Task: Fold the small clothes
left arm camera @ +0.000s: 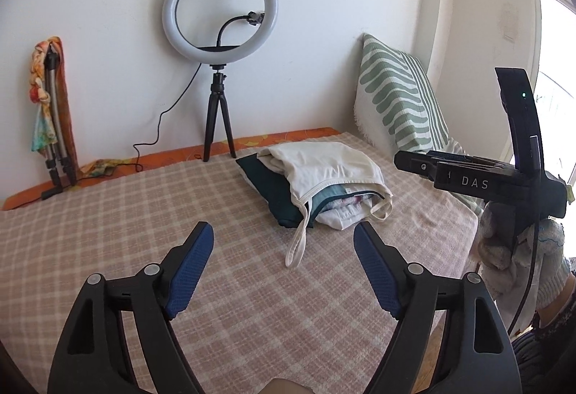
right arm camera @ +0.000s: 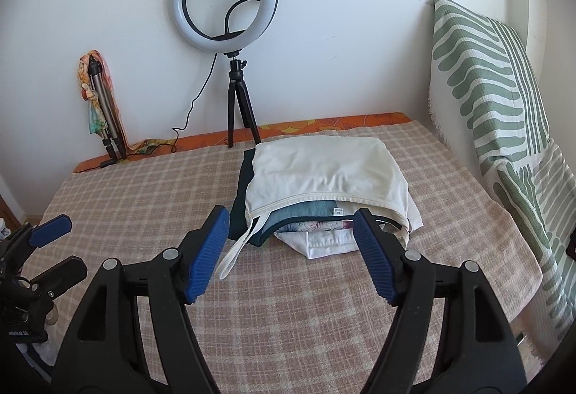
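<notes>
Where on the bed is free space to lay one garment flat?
The checked blanket is bare between the clothes pile and its left edge, and in front of the pile toward both open grippers. It is crowded behind, by the ring light tripod, and right, by the striped cushion.

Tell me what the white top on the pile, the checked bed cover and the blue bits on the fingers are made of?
White top: probably soft cotton knit; matte, wrinkled, with stitched hems and a limp strap.
Checked bed cover: looks like woven cloth; matte, with a visible pink and cream weave.
Blue pads on the right gripper's fingers: likely rubber or soft plastic; ribbed and slightly shiny.
</notes>
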